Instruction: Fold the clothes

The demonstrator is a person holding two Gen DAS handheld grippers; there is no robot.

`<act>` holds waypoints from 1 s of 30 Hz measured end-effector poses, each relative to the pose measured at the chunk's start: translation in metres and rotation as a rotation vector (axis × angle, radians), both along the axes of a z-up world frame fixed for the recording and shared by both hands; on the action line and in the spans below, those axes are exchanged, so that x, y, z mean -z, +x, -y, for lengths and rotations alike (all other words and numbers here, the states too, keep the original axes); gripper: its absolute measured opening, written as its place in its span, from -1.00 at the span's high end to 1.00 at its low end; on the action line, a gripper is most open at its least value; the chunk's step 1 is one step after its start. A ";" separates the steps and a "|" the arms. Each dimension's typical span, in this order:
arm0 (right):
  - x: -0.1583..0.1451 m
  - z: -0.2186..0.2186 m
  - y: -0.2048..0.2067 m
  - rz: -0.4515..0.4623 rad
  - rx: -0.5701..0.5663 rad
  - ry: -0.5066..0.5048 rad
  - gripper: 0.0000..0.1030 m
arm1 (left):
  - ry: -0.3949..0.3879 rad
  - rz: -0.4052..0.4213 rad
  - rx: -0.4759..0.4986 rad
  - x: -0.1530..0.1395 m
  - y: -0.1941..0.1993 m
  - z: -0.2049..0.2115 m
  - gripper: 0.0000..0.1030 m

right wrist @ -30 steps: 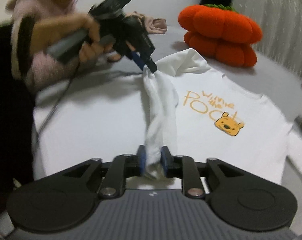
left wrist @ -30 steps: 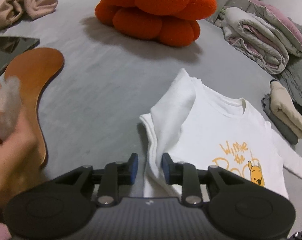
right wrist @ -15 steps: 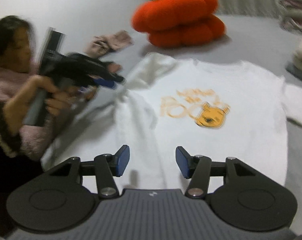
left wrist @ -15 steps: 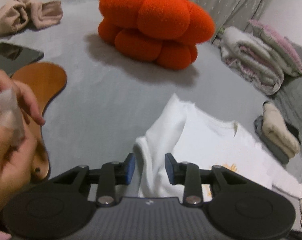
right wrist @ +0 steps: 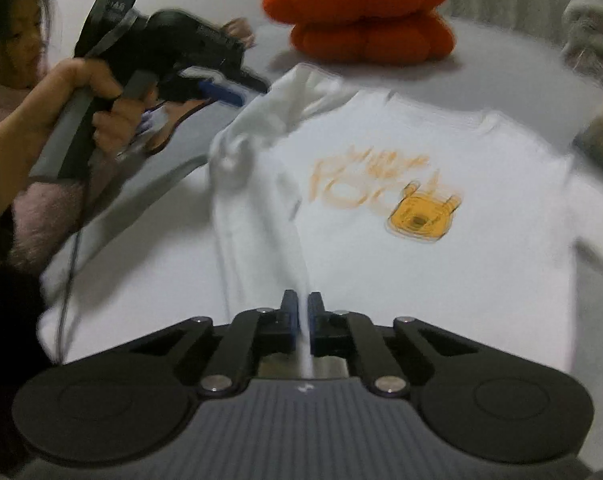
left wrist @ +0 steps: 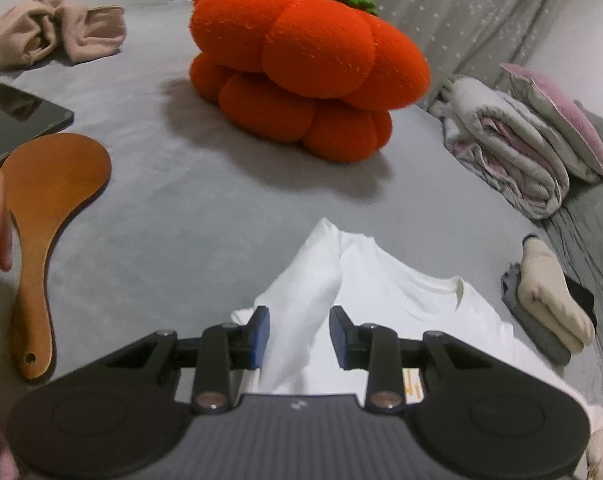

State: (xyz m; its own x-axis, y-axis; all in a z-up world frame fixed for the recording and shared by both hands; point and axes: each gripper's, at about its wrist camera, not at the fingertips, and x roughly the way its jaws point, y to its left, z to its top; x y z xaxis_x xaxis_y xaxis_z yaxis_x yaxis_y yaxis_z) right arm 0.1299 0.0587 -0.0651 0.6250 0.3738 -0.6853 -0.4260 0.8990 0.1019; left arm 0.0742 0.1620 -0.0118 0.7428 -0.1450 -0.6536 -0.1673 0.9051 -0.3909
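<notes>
— Where's the shirt right now?

— The white sweatshirt lies spread on the grey bed, filling the middle of my right view and the lower middle of my left. One orange bear print with orange lettering sits on its chest, blurred in the right view. One sleeve is folded in over the body as a long ridge.

— What changed from a second ago?

— A second ago my right claw was pinching that ridge. Half a second ago it stood wide apart with nothing in it. Its jaws have just been closing, and now the blue pads sit almost together with a thin strip of the white cloth between them, so it's clenched on the sweatshirt's fold. My left claw has risen off the fabric; it's released, pads apart, the sleeve ridge showing between them but not pinched.

— And around it?

— One orange pumpkin cushion at the top centre of the left view. One wooden paddle at the left edge, one dark tablet above it. One beige crumpled garment upper left. One rolled quilt and one pink pillow at the right, one small stack of folded clothes below them.
</notes>
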 end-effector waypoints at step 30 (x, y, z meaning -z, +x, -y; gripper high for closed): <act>0.001 0.013 0.023 -0.130 0.124 0.209 0.94 | -0.407 -0.144 -0.187 0.044 -0.003 -0.052 0.92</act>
